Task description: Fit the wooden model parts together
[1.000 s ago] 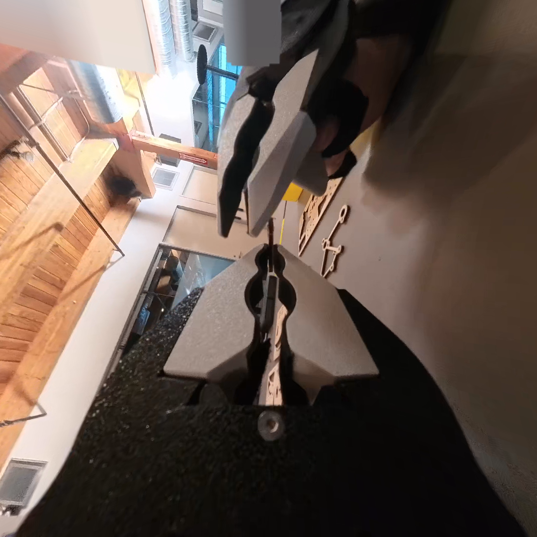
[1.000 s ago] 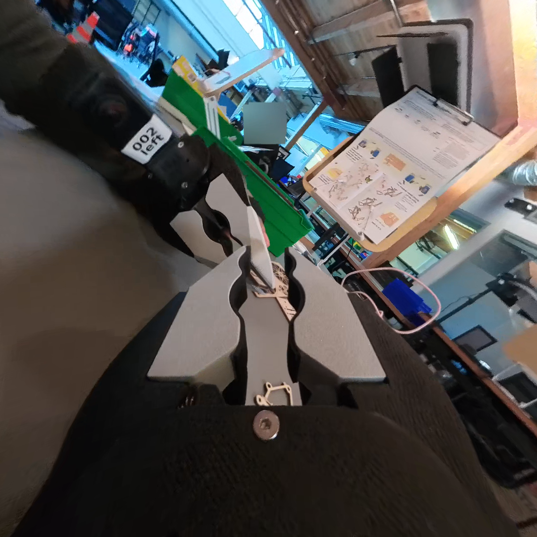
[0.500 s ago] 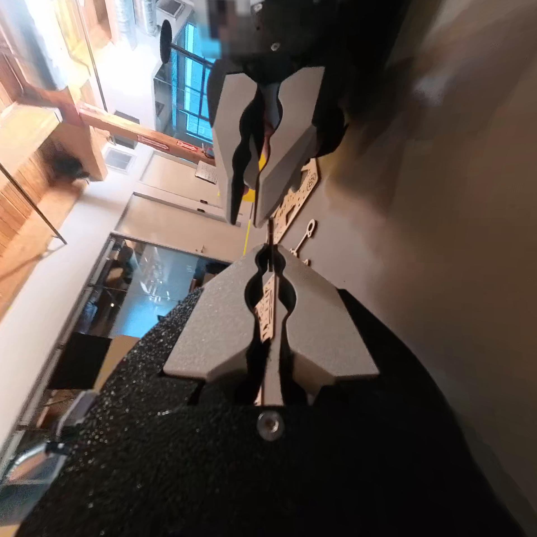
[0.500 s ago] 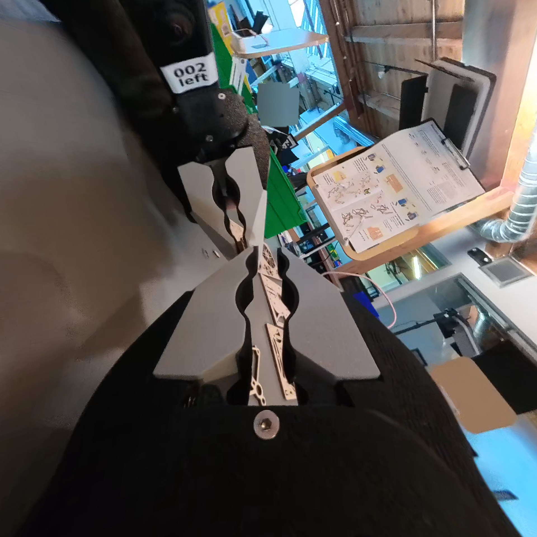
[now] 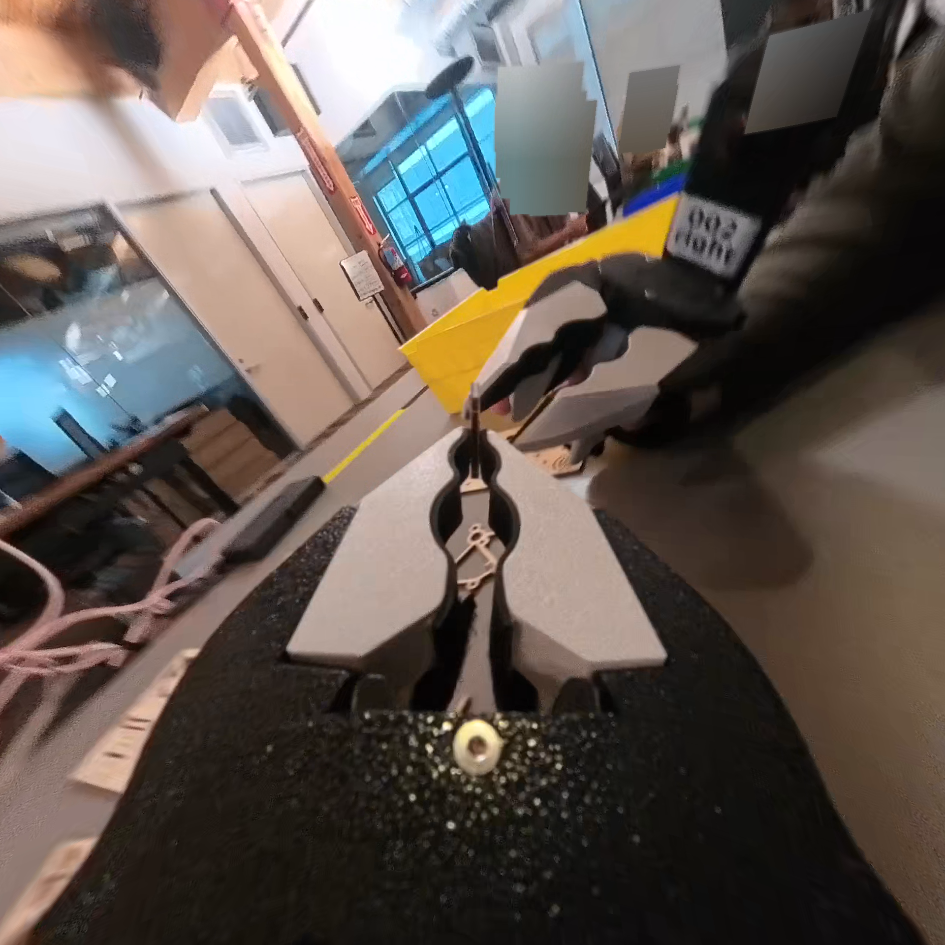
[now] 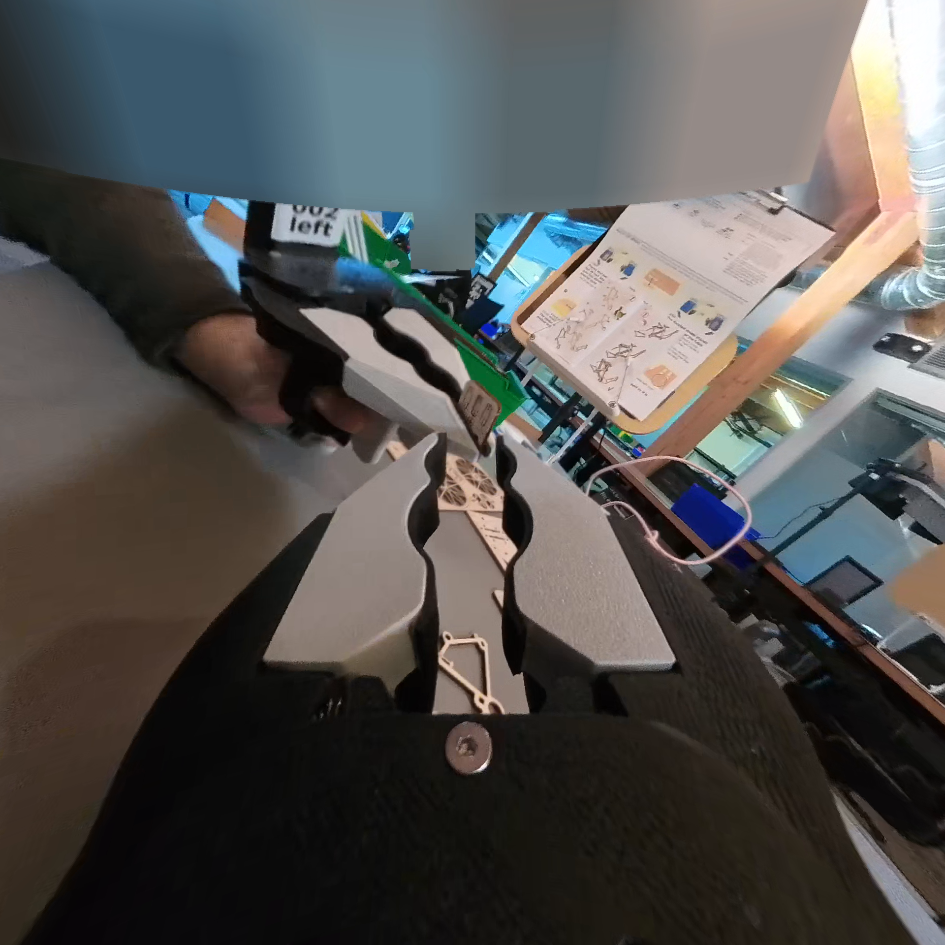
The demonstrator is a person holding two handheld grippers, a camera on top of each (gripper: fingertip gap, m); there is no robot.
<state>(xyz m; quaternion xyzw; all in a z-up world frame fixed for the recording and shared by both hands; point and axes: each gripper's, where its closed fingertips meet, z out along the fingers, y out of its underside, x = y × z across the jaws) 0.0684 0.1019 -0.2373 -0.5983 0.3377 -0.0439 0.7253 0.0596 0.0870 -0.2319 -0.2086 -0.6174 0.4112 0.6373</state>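
My left gripper (image 5: 475, 442) is shut on a thin wooden plate (image 5: 475, 419), seen edge-on and sticking up past its tips. In the right wrist view the left gripper (image 6: 468, 409) comes in from the upper left, and the slotted plate (image 6: 478, 414) faces the camera. My right gripper (image 6: 469, 445) is narrowly open, and the plate's lower corner hangs between its tips without touching the left finger. In the left wrist view the right gripper (image 5: 498, 406) reaches in from the right, tips against the plate's top. A wooden lattice part (image 5: 478, 557) lies on the table beneath.
A cut wooden sheet (image 6: 470, 491) and a lattice part (image 6: 468, 670) lie on the grey table (image 5: 767, 537). A yellow bin (image 5: 460, 347), a green bin (image 6: 486, 368), a clipboard with an instruction sheet (image 6: 654, 307), a pink cable (image 5: 76, 629) and a black block (image 5: 276, 516) stand around.
Both grippers have rolled, so the table now lies below instead of at the side. The right gripper now comes in from the right. The left still holds the plate.
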